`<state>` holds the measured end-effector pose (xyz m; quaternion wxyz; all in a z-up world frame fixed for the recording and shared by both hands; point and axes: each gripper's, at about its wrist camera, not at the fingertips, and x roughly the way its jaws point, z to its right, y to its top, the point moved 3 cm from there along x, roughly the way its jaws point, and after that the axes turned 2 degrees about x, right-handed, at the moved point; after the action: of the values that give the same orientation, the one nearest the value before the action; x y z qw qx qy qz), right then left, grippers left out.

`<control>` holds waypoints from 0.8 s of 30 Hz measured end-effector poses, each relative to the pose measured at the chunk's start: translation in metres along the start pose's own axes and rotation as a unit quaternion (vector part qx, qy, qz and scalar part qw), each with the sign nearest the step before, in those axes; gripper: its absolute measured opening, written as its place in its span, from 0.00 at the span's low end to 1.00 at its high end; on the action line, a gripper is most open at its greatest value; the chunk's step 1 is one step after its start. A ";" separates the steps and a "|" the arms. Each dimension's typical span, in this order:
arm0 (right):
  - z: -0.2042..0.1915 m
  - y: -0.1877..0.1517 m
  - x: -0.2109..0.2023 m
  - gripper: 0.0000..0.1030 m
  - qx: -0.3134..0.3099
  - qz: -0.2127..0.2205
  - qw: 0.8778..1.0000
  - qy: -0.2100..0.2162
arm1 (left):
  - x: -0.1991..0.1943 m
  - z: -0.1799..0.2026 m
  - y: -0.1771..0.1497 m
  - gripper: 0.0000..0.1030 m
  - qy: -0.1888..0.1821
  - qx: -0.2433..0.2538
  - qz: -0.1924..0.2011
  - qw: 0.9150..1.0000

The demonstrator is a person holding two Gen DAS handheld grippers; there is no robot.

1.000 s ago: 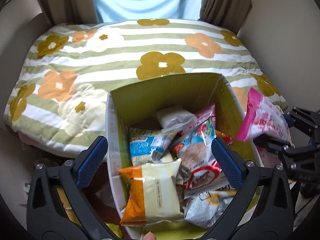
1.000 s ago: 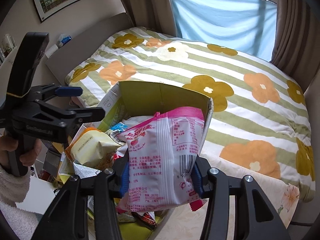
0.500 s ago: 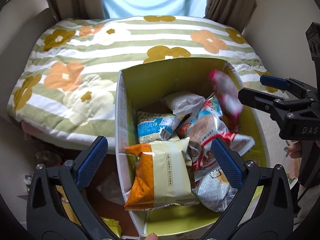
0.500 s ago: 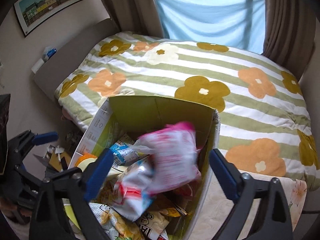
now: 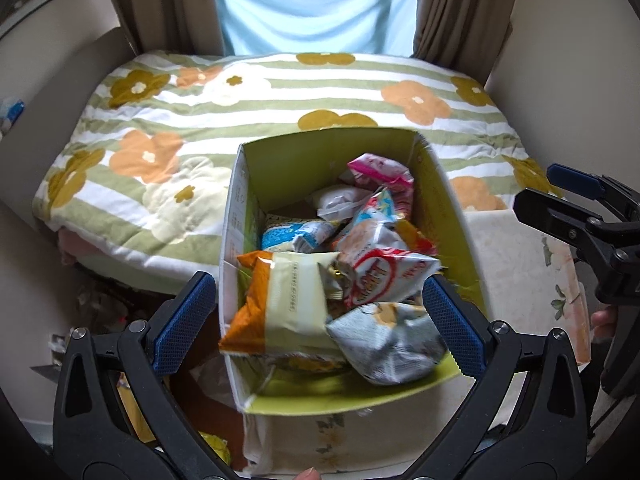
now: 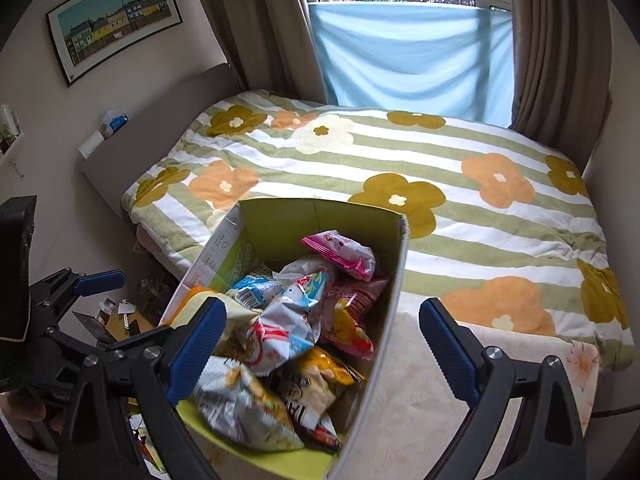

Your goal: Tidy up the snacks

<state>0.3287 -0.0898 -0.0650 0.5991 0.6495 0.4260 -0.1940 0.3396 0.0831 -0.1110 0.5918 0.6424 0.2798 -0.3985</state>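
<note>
Right wrist view: both grippers' fingers (image 6: 448,344) apart, empty, flanking snack-filled box (image 6: 396,280) beside bed (image 6: 440,160).

I count one box (image 5: 240,216), open at the top, and in it at least seven snack bags showing from the left wrist view: one pink bag (image 5: 380,172) at the far end, one white bag (image 5: 336,200), one blue-and-white bag (image 5: 294,236), one orange-and-cream bag (image 5: 280,304), one red-and-white bag (image 5: 384,276), one grey bag (image 5: 384,344), and one bag with a light blue top (image 5: 378,210). More lie underneath, so I cannot give a full number. From the right wrist view I see two further bags: one yellow bag (image 6: 320,364) and one dark bag (image 6: 304,396). There are two grippers, left (image 5: 320,328) and right (image 6: 320,352), one bed (image 6: 440,168), two curtains, and one framed picture (image 6: 116,24).
</note>
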 end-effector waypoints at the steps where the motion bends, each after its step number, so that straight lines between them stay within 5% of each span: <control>1: 0.002 -0.003 -0.016 0.93 0.002 0.008 1.000 -0.003 | -0.012 0.008 -0.002 1.00 -0.001 -0.001 0.008 1.000; 13: 0.031 -0.061 -0.186 0.93 0.023 0.108 0.991 -0.081 | -0.138 0.088 -0.043 1.00 -0.006 -0.011 0.121 0.993; 24: 0.035 -0.130 -0.275 0.93 0.037 0.172 0.973 -0.149 | -0.239 0.142 -0.111 1.00 0.007 -0.022 0.230 0.973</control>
<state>0.0811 -0.2220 0.0575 0.6561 0.6981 0.2067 -0.1984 0.0957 -0.0135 0.0332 0.6798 0.6790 0.1376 -0.2406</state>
